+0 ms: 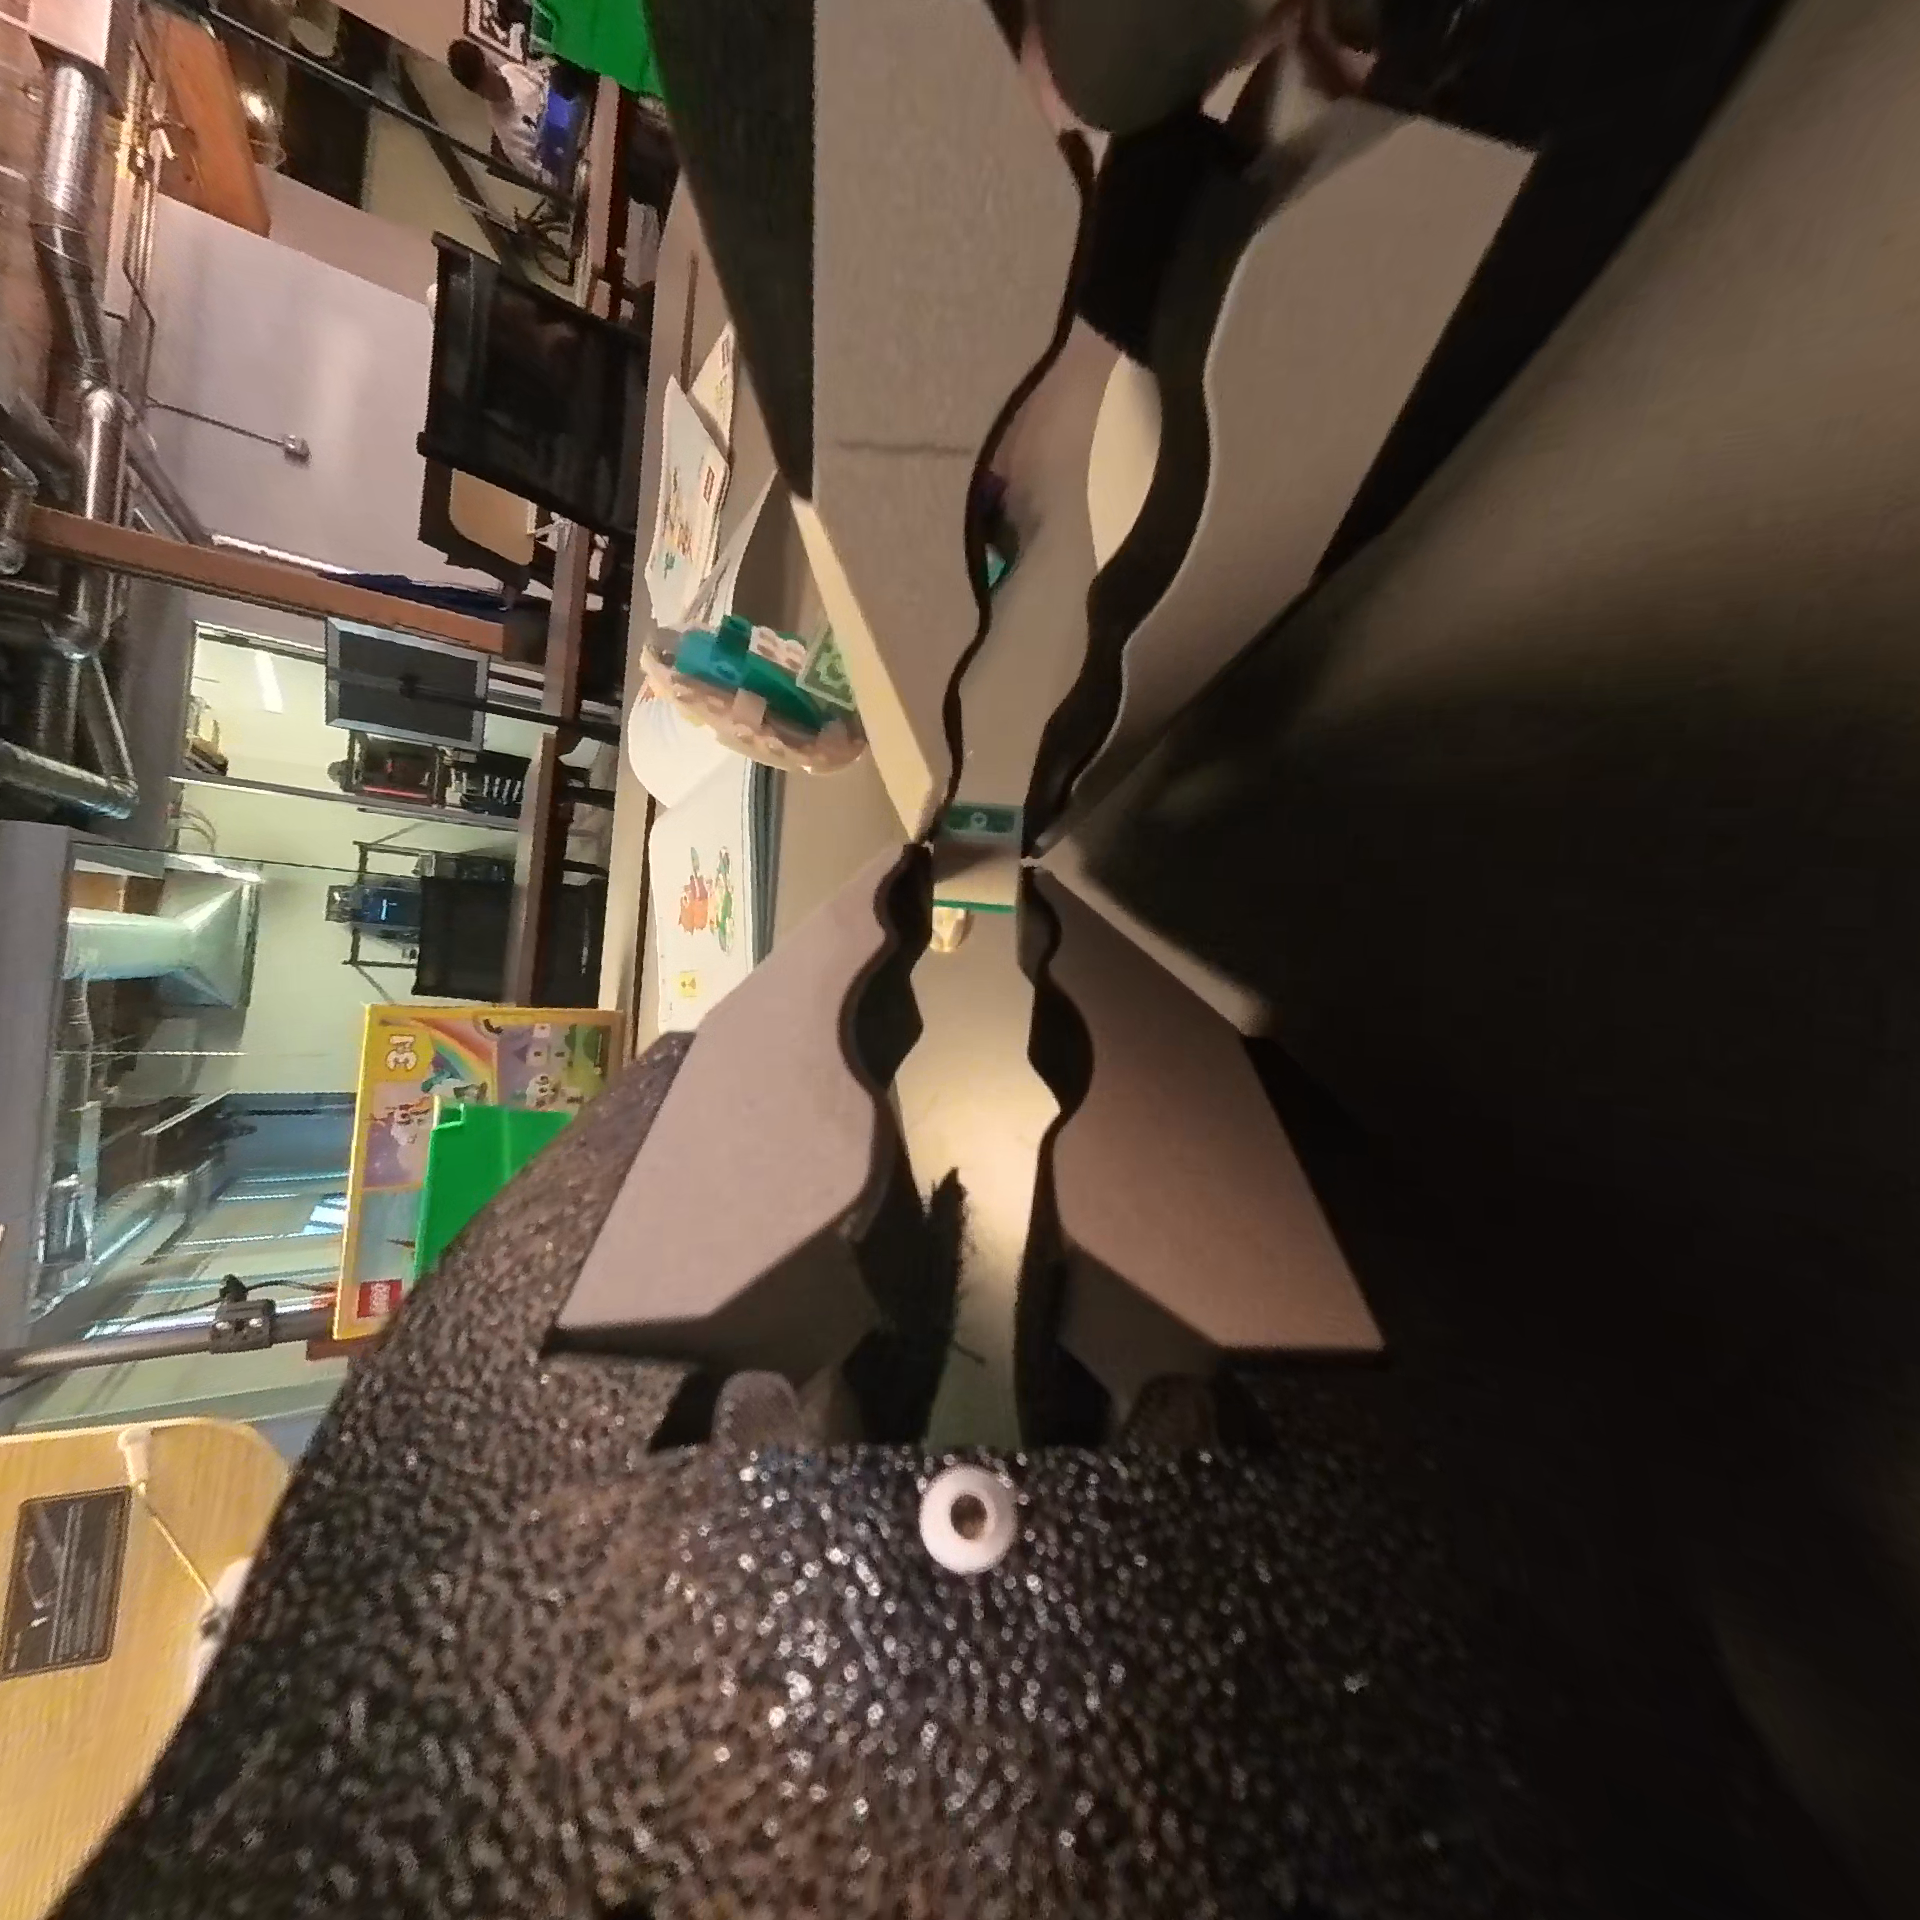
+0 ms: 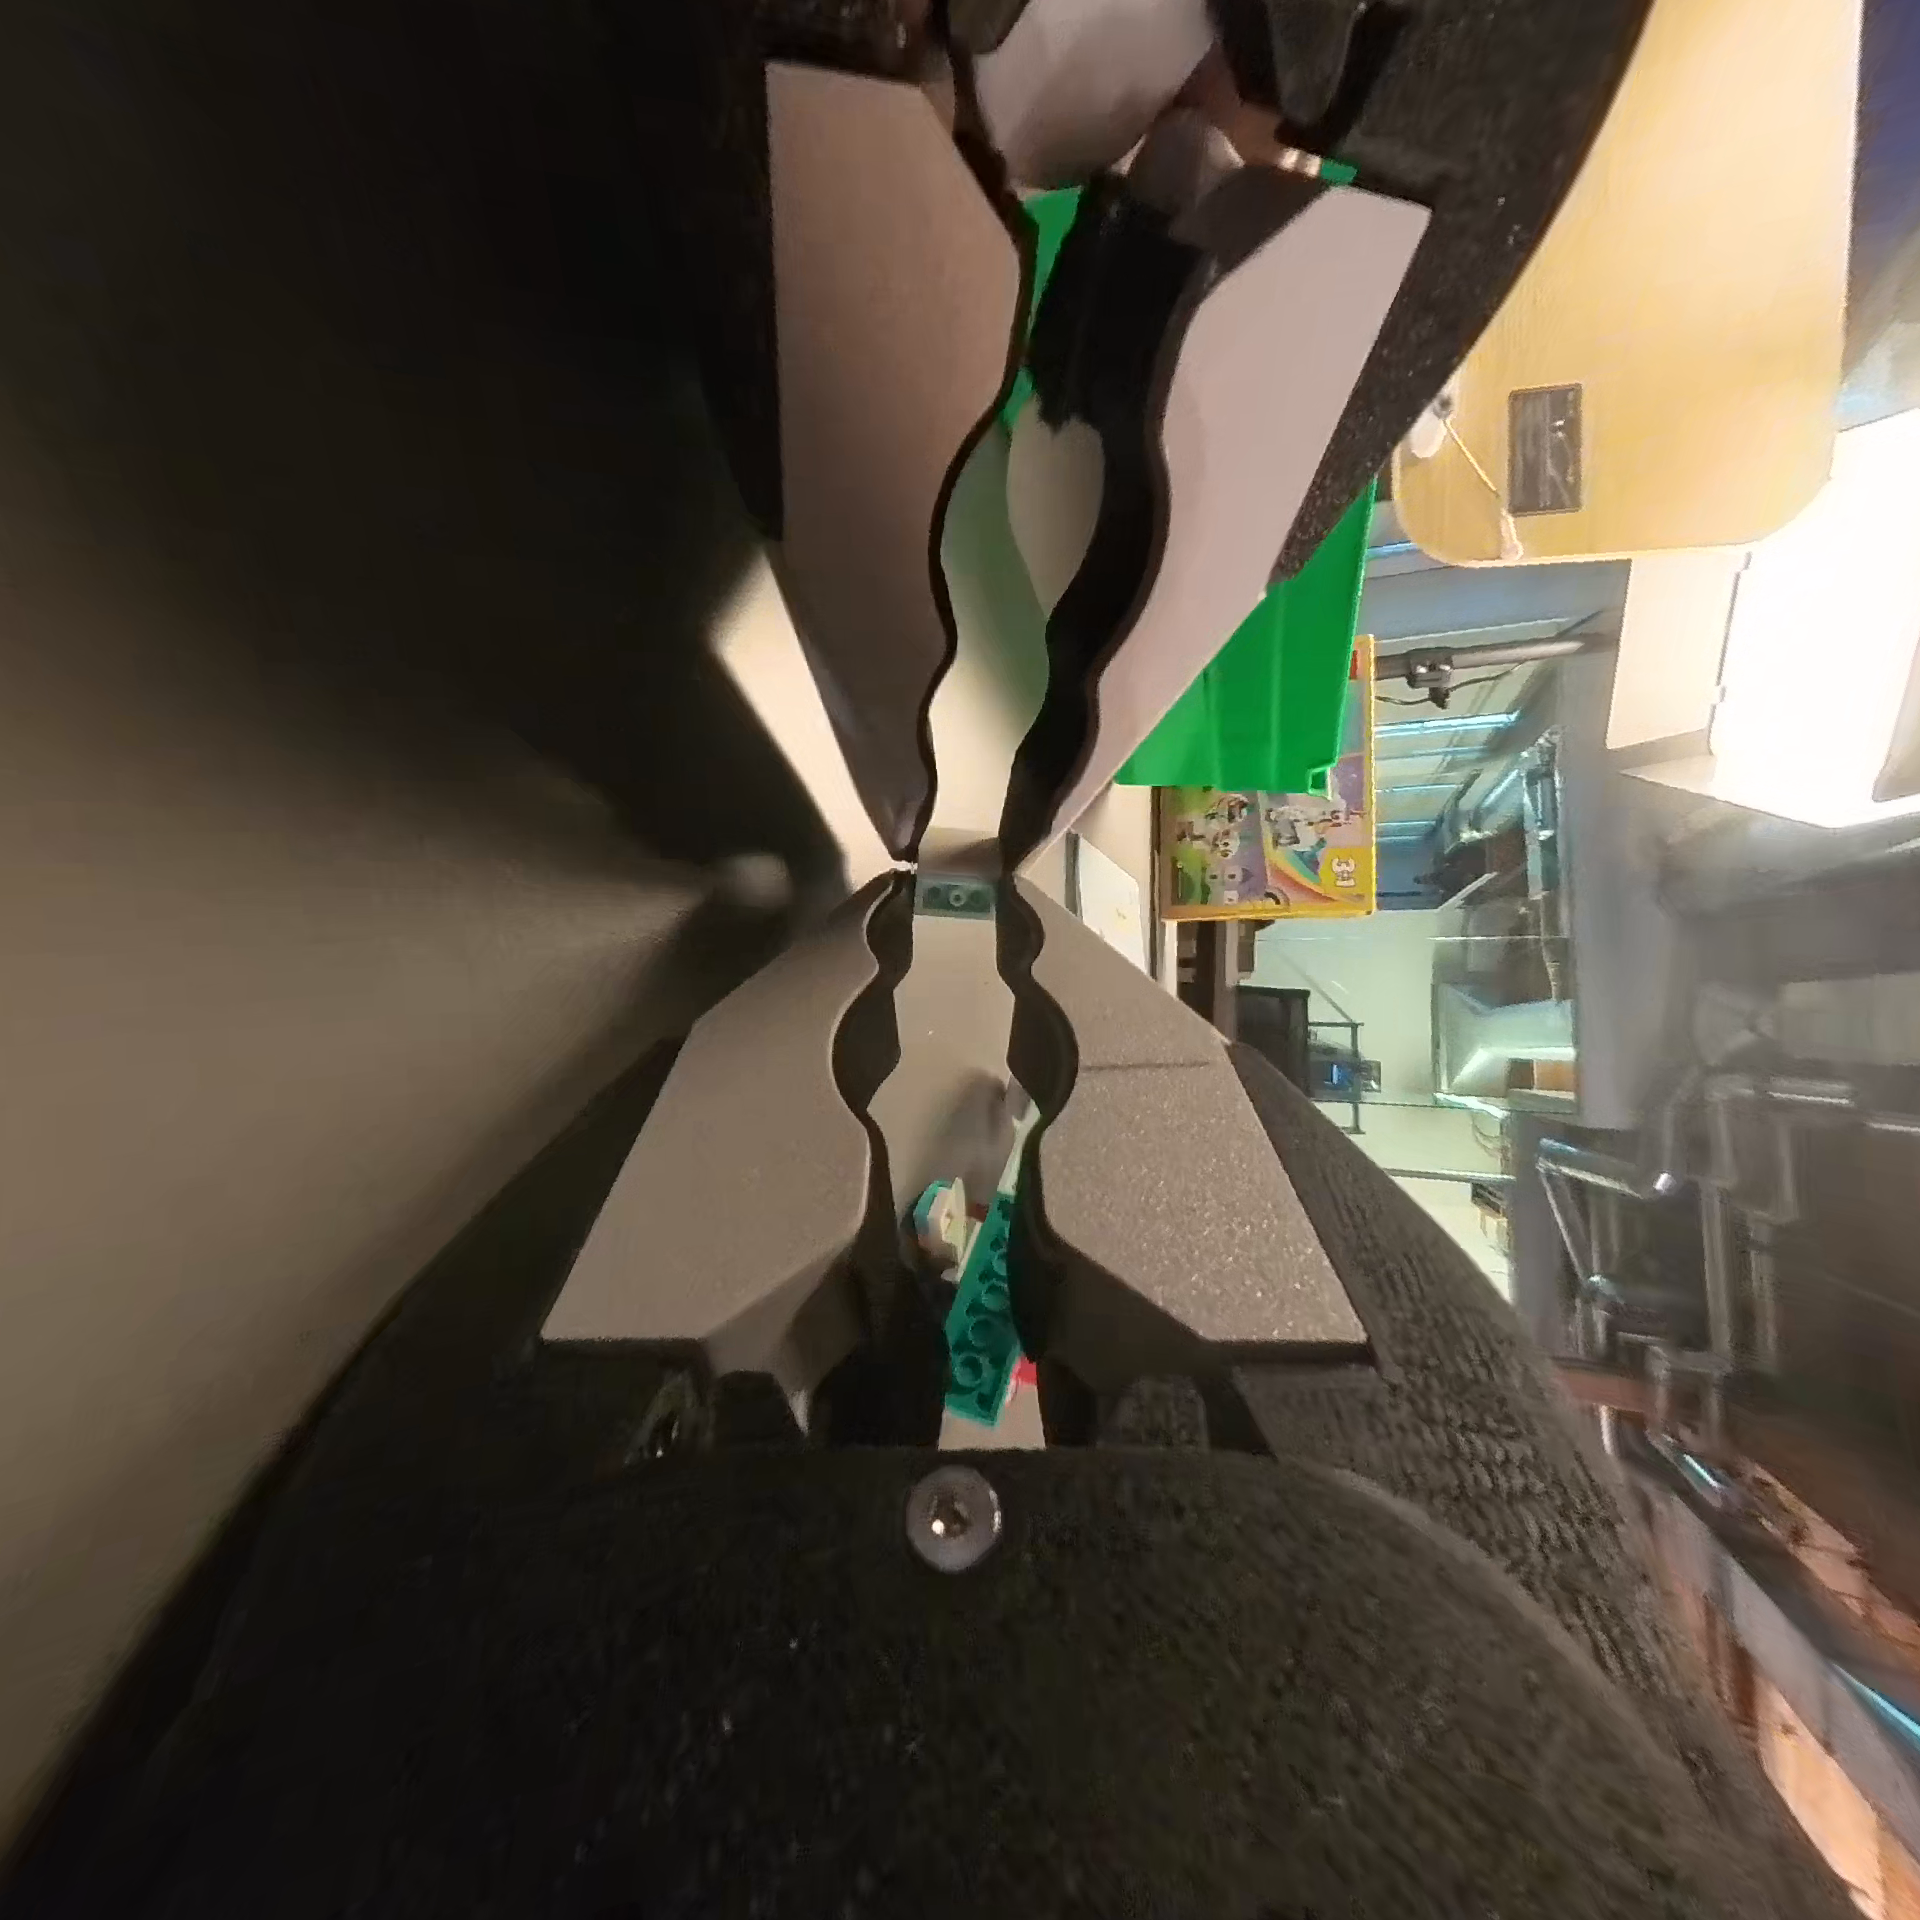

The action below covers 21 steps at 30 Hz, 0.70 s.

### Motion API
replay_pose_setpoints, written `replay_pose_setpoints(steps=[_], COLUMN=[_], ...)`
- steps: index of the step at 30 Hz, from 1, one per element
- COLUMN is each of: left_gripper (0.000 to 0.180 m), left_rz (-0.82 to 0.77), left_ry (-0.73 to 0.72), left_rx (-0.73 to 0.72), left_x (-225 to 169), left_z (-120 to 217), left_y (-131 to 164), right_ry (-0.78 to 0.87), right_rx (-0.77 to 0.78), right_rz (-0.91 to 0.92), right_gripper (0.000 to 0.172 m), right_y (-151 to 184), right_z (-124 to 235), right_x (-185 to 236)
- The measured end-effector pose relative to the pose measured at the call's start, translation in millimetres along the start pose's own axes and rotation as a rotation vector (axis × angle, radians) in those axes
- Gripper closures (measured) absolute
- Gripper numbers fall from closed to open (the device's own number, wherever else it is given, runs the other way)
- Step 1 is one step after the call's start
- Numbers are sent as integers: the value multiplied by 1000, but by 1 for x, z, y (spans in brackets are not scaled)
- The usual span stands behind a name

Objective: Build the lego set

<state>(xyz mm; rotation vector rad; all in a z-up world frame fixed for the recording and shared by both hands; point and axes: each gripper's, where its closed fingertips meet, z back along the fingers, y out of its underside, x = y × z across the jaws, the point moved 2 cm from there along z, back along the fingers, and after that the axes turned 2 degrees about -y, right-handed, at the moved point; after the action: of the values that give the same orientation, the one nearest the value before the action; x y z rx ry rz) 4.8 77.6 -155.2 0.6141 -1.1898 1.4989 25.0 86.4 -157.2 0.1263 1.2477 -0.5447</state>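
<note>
Left gripper [image 1: 977,854] and right gripper [image 2: 954,881] meet tip to tip — both sets of fingers clamped on one small teal-and-white brick piece [image 1: 977,862], its teal face studded.

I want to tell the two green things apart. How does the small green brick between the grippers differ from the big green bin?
The brick is small and dull teal; the bin is much larger and bright green. The brick is pinched at the fingertips of the left gripper and the right gripper; the bin stands free, in front of a yellow box. Both look like plastic.
</note>
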Motion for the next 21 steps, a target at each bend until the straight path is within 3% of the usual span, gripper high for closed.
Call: replay_pose_setpoints(steps=[21], left_gripper=[167], left_rz=[92], left_ry=[-57], left_rx=[9], left_x=[8], left_z=[0], left_y=[-9], right_ry=[84], right_rx=[-39], right_rz=[81], right_gripper=[158], right_y=[-2], right_z=[13], right_x=[-9])
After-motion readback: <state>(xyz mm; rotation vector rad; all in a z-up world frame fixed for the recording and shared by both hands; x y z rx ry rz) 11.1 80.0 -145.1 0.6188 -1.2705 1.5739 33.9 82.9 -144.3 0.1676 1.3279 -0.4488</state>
